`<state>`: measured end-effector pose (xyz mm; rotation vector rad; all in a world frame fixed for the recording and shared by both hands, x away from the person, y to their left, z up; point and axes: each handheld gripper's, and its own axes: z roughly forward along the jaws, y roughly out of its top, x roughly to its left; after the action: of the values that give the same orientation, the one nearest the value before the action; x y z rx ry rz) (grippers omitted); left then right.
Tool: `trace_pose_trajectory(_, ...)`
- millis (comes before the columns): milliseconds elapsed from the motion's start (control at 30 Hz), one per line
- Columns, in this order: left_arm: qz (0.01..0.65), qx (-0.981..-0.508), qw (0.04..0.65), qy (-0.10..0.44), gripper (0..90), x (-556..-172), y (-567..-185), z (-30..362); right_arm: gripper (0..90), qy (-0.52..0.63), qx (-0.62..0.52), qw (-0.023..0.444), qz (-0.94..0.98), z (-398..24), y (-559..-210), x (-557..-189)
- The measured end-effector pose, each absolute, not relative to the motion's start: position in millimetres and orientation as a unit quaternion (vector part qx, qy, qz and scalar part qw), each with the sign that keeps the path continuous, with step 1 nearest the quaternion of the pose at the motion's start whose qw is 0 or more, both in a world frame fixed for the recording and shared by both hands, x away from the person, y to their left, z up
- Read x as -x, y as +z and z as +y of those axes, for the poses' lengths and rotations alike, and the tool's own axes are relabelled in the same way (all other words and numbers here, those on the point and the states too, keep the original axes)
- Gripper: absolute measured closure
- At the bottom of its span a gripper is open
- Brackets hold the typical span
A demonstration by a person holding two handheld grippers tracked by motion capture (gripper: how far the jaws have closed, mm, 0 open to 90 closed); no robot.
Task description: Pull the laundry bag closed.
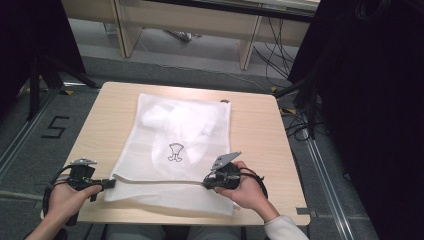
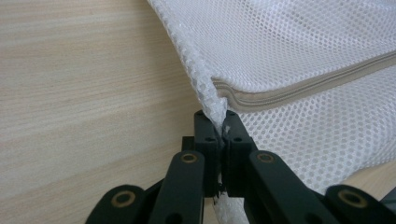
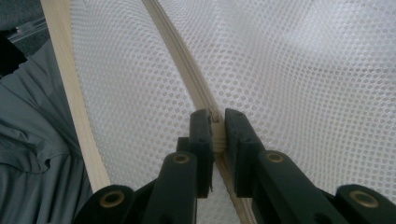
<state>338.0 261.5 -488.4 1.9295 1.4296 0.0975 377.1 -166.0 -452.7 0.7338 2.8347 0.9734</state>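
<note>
A white mesh laundry bag point(image 1: 175, 145) lies flat on the wooden table point(image 1: 260, 130), with white cloth inside and a small black emblem on it. A beige zipper point(image 2: 299, 91) runs across its near part. My left gripper point(image 1: 111, 183) is shut on the bag's left edge point(image 2: 205, 93), where the zipper ends. My right gripper point(image 1: 206, 182) is shut on the zipper point(image 3: 187, 70) toward the bag's right side; its jaws pinch the zipper between them. Mesh point(image 3: 303, 70) spreads on both sides of that zipper line.
The table's near edge point(image 3: 70, 93) runs close beside the right gripper, with grey trousers point(image 3: 28, 154) below it. Bare wood point(image 2: 84, 84) lies left of the bag. Dark curtains, cables and a tripod leg point(image 1: 300, 90) stand around the table.
</note>
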Motion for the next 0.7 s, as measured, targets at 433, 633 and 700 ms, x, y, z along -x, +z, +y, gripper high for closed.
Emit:
trace_pose_trajectory(433, 0.556, -0.750, 0.357, 0.033, 86.6, -338.5, -488.3, 261.9, 82.6, 0.309, -0.232, 0.030, 0.922, -166.7, -453.2, -377.6)
trace_pose_trajectory(633, 0.559, -0.745, 0.361, 0.034, 86.6, -338.2, -488.3, 261.1, 82.6, 0.310, -0.234, 0.028, 0.921, -167.9, -452.5, -377.2)
trace_pose_trajectory(700, 0.558, -0.747, 0.359, 0.033, 86.6, -338.3, -488.1, 261.2, 82.6, 0.309, -0.233, 0.029, 0.921, -168.5, -452.3, -377.1)
